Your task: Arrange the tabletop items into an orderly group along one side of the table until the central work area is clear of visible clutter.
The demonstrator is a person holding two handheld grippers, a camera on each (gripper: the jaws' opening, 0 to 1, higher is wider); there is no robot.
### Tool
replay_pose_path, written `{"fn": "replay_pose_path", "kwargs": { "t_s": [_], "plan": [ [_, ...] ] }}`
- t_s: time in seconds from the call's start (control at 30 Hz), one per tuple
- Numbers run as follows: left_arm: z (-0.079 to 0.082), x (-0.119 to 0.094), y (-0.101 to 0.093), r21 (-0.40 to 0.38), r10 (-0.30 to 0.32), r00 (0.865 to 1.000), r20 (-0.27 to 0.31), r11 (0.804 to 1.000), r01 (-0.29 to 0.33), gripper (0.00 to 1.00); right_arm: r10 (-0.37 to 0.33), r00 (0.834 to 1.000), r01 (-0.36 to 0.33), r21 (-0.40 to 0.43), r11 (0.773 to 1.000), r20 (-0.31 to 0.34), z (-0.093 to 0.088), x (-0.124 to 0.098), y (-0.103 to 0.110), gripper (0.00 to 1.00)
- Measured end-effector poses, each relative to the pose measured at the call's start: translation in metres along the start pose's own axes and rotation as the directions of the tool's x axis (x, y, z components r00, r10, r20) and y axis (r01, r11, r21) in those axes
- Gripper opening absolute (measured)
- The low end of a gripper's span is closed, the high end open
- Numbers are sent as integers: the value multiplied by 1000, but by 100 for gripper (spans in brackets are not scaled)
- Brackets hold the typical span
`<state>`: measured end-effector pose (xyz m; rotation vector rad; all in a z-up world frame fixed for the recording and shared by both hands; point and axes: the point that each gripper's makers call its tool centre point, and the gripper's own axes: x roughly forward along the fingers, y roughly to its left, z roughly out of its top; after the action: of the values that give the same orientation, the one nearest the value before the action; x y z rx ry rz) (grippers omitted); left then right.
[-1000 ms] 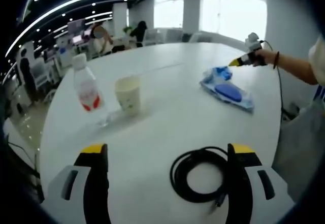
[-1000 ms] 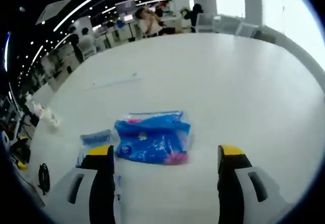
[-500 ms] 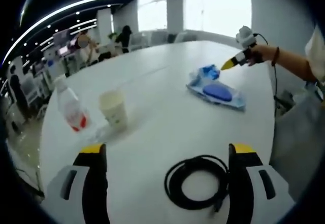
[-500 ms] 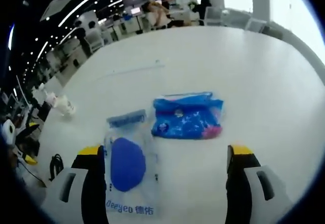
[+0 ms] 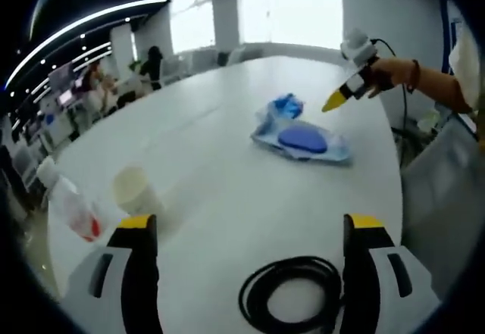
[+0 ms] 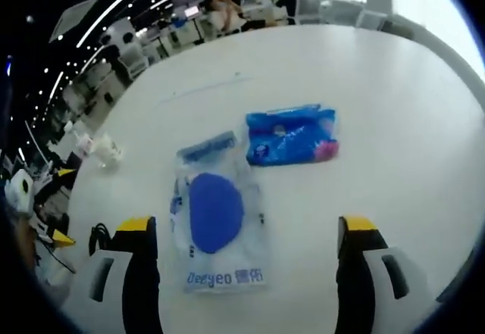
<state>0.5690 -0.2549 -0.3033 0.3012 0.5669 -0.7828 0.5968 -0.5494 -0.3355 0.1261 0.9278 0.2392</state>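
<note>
In the left gripper view, my left gripper (image 5: 251, 228) stands open over the white table (image 5: 227, 190), its jaws either side of a coiled black cable (image 5: 292, 298). A paper cup (image 5: 132, 190) and a clear bottle with a red label (image 5: 72, 207) stand to the left. Farther off lie a clear packet with a blue oval (image 5: 303, 138) and a blue wipes pack (image 5: 284, 107). A hand holds my right gripper (image 5: 337, 101) just beyond them. In the right gripper view, my right gripper (image 6: 246, 228) is open above the clear packet (image 6: 216, 213), with the blue pack (image 6: 292, 135) past it.
The person's forearm (image 5: 424, 84) reaches in from the right of the left gripper view. In the right gripper view the bottle and cup (image 6: 102, 148), the cable (image 6: 98, 235) and my left gripper (image 6: 61, 205) sit at the far left. Office desks and people stand beyond the table.
Both views have shifted with the hands. The right gripper has drawn back, so the clear packet now lies between its jaws. The items stay where they were on the table.
</note>
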Motion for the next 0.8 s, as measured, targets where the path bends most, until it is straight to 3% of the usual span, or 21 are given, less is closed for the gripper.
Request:
{"fn": "replay_pose_path", "kwargs": {
  "t_s": [0.13,0.33,0.8],
  "plan": [
    [11,13,-3,8,-34,999,19,999,34,99,-4,1000,5,19,1000,-30,-14,-2,7,96],
    [25,37,-10,36,-84,996,32,996,83,99,10,999,-8,55,998,-34,-21,-2,15,96],
    [43,79,-16,43,-151,987,52,988,149,97,-22,994,37,148,988,-105,-55,-1,25,90]
  ]
}}
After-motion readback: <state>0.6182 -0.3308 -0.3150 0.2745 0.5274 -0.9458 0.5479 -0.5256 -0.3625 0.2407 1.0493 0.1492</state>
